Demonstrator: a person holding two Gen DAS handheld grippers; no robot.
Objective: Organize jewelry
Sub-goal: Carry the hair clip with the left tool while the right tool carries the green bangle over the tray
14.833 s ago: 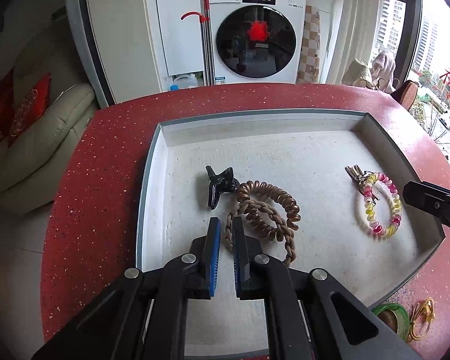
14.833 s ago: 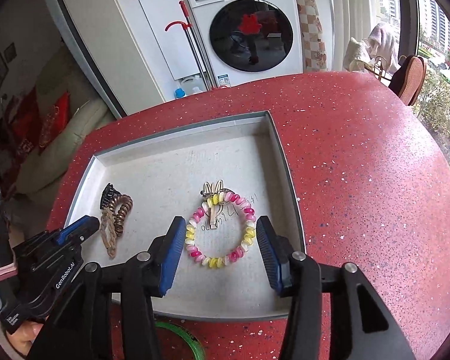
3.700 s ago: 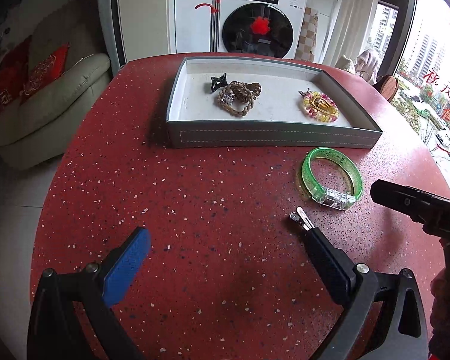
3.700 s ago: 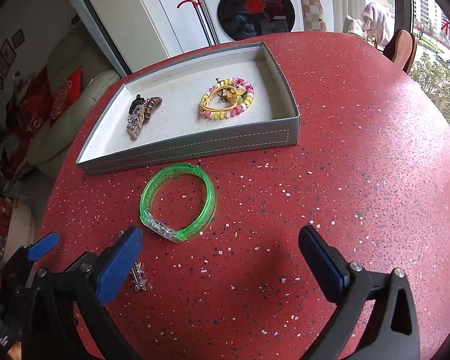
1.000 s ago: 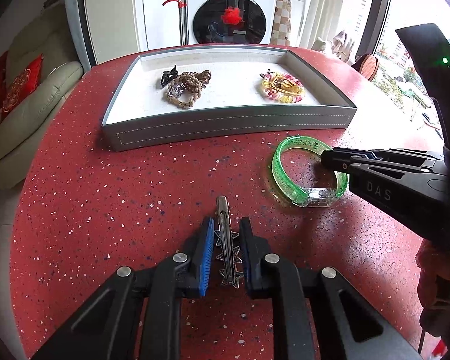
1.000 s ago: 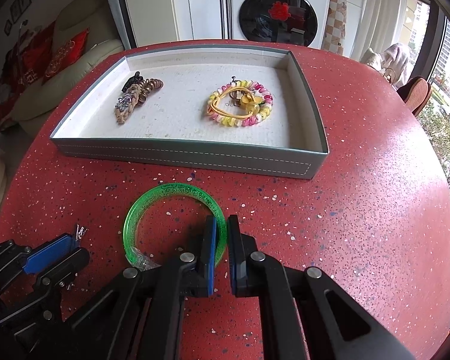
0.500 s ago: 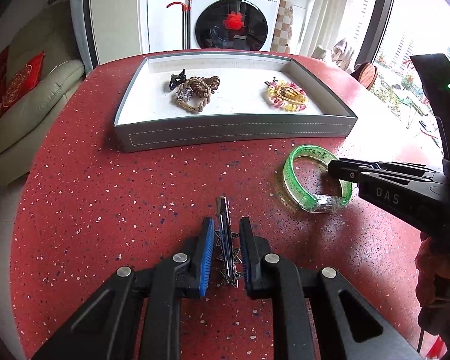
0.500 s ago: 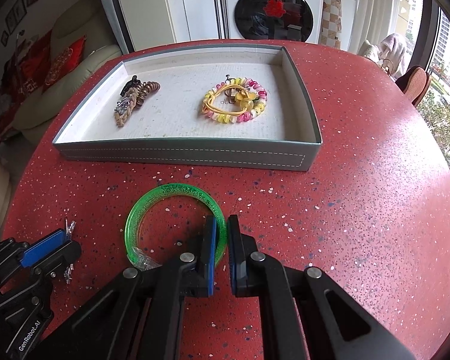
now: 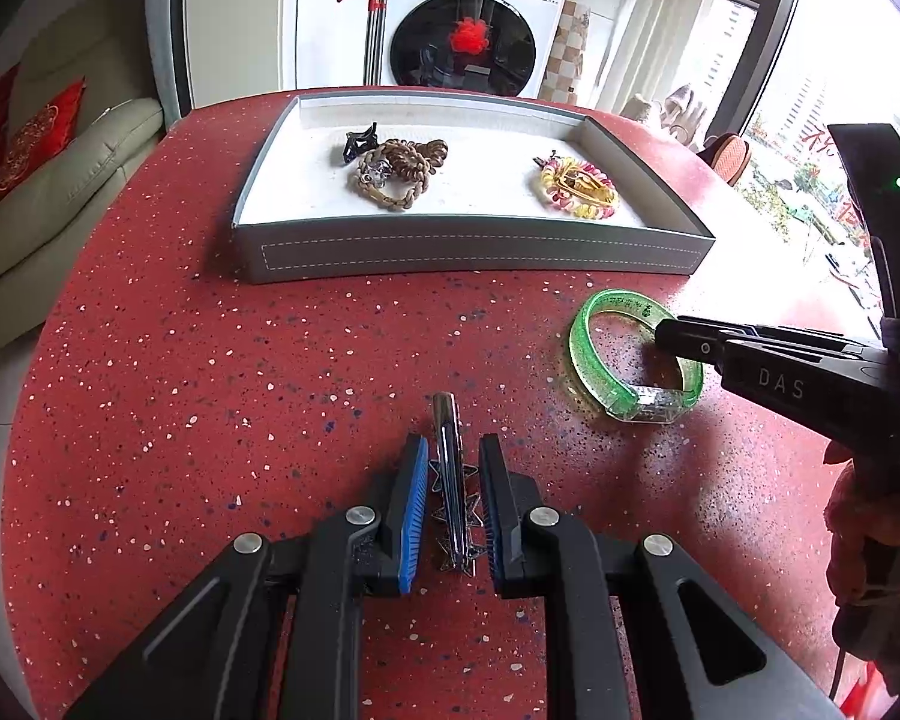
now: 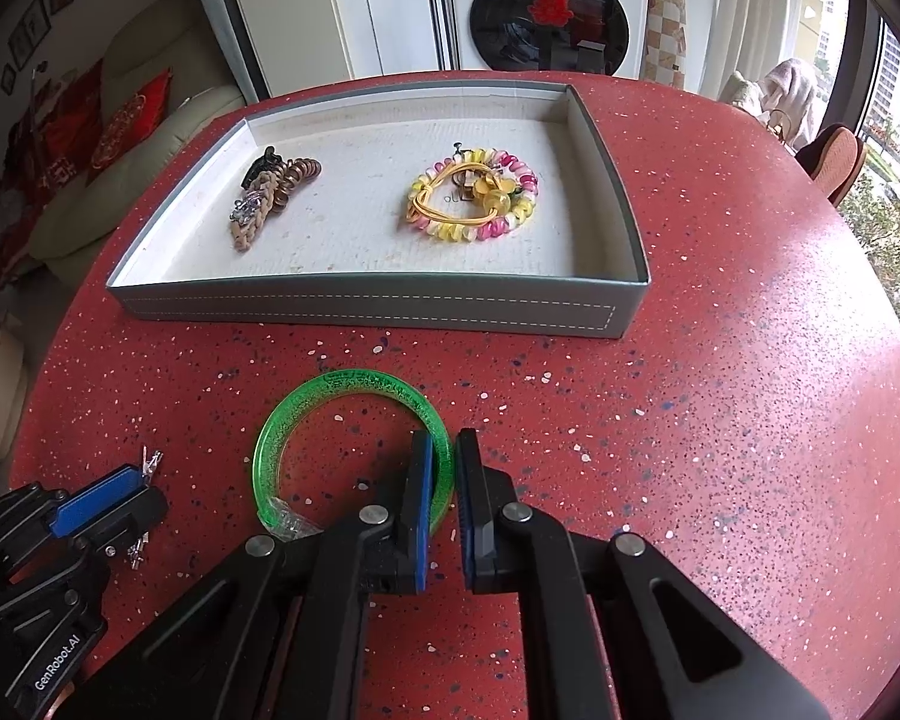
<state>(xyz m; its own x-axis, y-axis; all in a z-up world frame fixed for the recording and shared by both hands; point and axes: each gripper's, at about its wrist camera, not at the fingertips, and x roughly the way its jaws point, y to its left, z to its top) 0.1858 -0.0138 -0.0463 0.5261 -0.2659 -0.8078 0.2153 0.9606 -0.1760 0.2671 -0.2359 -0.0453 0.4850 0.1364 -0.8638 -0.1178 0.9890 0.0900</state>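
Since the frames a few seconds back, both tongs have closed from wide open: the left gripper [image 9: 453,495] now pinches the metal hair clip [image 9: 450,468] that lay loose on the table, and the right gripper [image 10: 441,498] clamps the rim of the green bangle [image 10: 342,387]. In the left view the clip stands edge-on between the blue ribbed pads at lower centre, its slim chrome bar poking out ahead and spiky star shapes along its sides. The bangle, a translucent glittery ring with a clear section, sits at centre right there, on the red speckled tabletop [image 9: 210,360]. The grey stitched tray [image 10: 366,303] fills the upper middle of the right view, holding brown coiled and braided bands [image 10: 270,192] and a pink-and-yellow spiral tie [image 10: 480,222]
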